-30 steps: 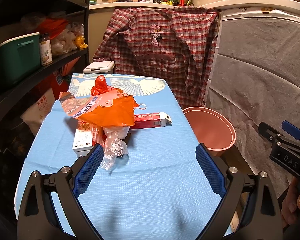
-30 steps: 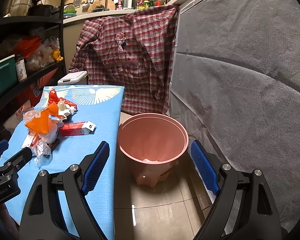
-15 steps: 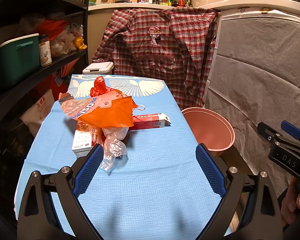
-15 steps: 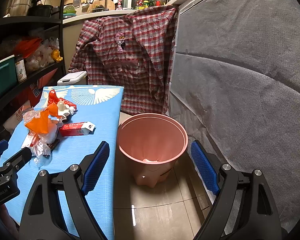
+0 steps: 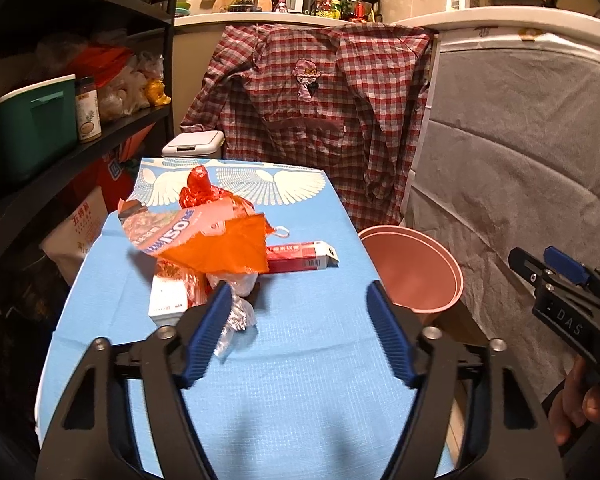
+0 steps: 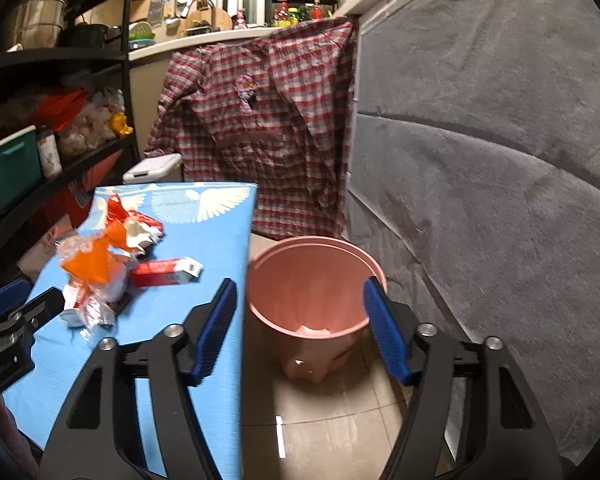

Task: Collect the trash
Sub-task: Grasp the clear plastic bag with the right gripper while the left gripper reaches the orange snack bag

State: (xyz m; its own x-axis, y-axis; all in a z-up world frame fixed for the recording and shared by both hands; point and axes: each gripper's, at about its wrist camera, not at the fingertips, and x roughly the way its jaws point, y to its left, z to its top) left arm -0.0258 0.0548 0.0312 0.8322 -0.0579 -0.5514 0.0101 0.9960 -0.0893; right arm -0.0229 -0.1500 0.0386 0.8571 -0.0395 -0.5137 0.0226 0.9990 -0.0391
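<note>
A pile of trash lies on the blue table [image 5: 284, 360]: an orange plastic wrapper [image 5: 220, 246], a crumpled clear wrapper [image 5: 236, 316], a white carton [image 5: 168, 300] and a red and white box [image 5: 300, 262]. The pile also shows in the right wrist view [image 6: 100, 264]. A pink bin [image 6: 312, 276] stands on the floor right of the table. My left gripper [image 5: 300, 332] is open and empty, just short of the pile. My right gripper [image 6: 300, 328] is open and empty, in front of the bin.
A black shelf [image 5: 80, 152] with a green box and jars runs along the left. A checked shirt [image 5: 320, 120] hangs behind the table. A grey covered surface [image 6: 500, 160] fills the right. A white lidded bin [image 5: 194, 146] stands behind the table. The floor is tiled.
Both grippers' jaws have narrowed somewhat. The left gripper has moved forward toward the pile. The right view has shifted slightly toward the bin.
</note>
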